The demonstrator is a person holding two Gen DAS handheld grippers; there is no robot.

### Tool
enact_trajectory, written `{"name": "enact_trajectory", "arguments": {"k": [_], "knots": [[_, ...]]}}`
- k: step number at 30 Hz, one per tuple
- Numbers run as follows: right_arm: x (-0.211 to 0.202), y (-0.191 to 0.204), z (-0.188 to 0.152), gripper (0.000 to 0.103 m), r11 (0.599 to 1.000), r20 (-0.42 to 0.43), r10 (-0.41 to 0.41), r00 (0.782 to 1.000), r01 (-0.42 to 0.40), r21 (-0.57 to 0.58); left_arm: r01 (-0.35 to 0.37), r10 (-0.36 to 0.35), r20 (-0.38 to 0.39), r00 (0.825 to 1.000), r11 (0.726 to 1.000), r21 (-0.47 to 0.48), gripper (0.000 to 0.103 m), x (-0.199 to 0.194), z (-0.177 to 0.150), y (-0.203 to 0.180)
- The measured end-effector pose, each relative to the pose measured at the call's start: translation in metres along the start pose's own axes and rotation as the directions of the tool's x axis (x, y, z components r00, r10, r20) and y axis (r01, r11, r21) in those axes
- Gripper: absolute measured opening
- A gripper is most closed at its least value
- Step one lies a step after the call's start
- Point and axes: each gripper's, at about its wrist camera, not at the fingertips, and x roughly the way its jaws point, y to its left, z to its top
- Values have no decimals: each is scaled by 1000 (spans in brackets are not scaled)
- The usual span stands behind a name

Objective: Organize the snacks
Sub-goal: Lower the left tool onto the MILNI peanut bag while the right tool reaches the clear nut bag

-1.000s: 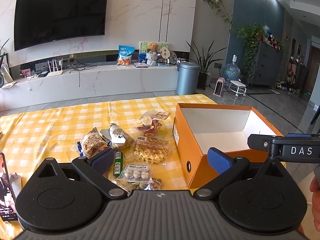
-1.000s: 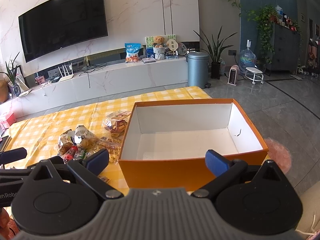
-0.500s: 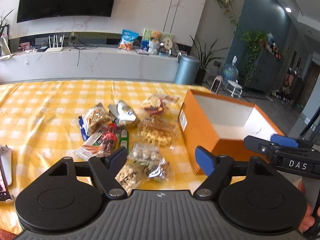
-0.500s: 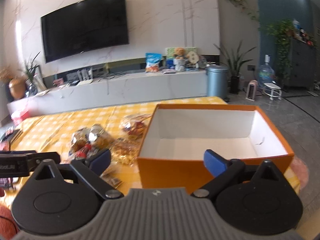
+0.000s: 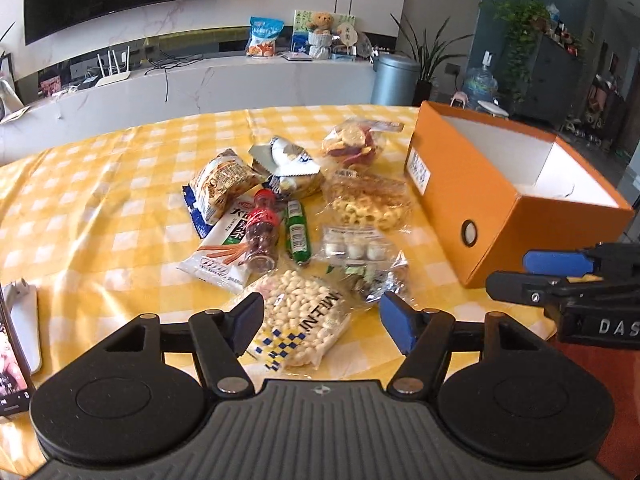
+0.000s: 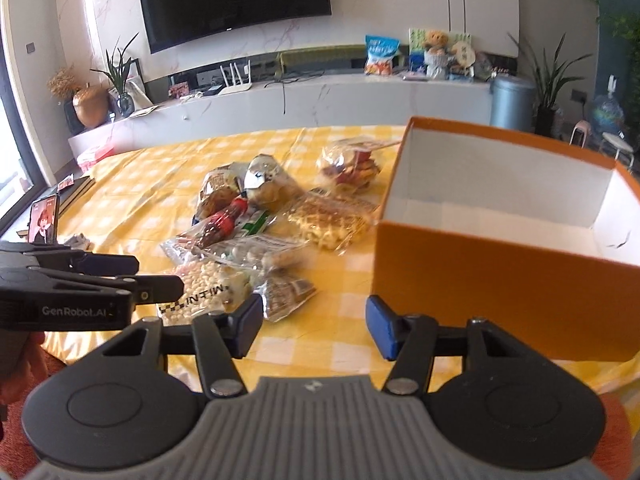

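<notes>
The left gripper (image 5: 320, 322) hangs low over the near edge of the counter (image 5: 100, 216), which is covered by a yellow-and-white checked cloth. Its jaws stand wide, one on each side of a clear plastic bag of pale round puffs (image 5: 302, 322) with blue-and-yellow checks printed on it; the pictures do not show any pad touching the bag. Beyond this bag lies a loose heap of snacks: a small plastic bottle with a red label (image 5: 262, 232), a green tube-shaped packet (image 5: 298, 232), a white packet printed with orange sticks (image 5: 224, 250), a clear pack of white round sweets (image 5: 354, 244), a clear bag of ring-shaped biscuits (image 5: 366, 202) and a silver foil pouch (image 5: 286, 160).

To the right of the heap stands an open orange cardboard box with a white inside (image 5: 480, 200), holding nothing that can be seen.

The right gripper (image 6: 314, 326) is held near the counter's front edge, between the snack heap and the box, its jaws also wide and grasping nothing. The box's near left corner stands just beyond its right blue pad (image 6: 378, 328).
</notes>
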Motion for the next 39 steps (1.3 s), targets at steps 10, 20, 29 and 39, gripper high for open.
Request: {"name": "enact_trajectory", "arguments": {"k": [10, 20, 29, 39], "knots": [[39, 15, 18, 72, 991, -48, 91, 995, -86, 102, -23, 34, -52, 998, 982, 187, 95, 29, 1, 3], [78, 17, 14, 72, 996, -135, 72, 988, -64, 62, 6, 24, -99, 995, 957, 291, 96, 50, 2, 8], [103, 11, 11, 78, 994, -186, 82, 979, -68, 82, 88, -50, -132, 990, 948, 305, 103, 63, 5, 17], [116, 14, 10, 79, 996, -194, 77, 978, -66, 63, 161, -94, -218, 971, 936, 313, 103, 82, 6, 24]]}}
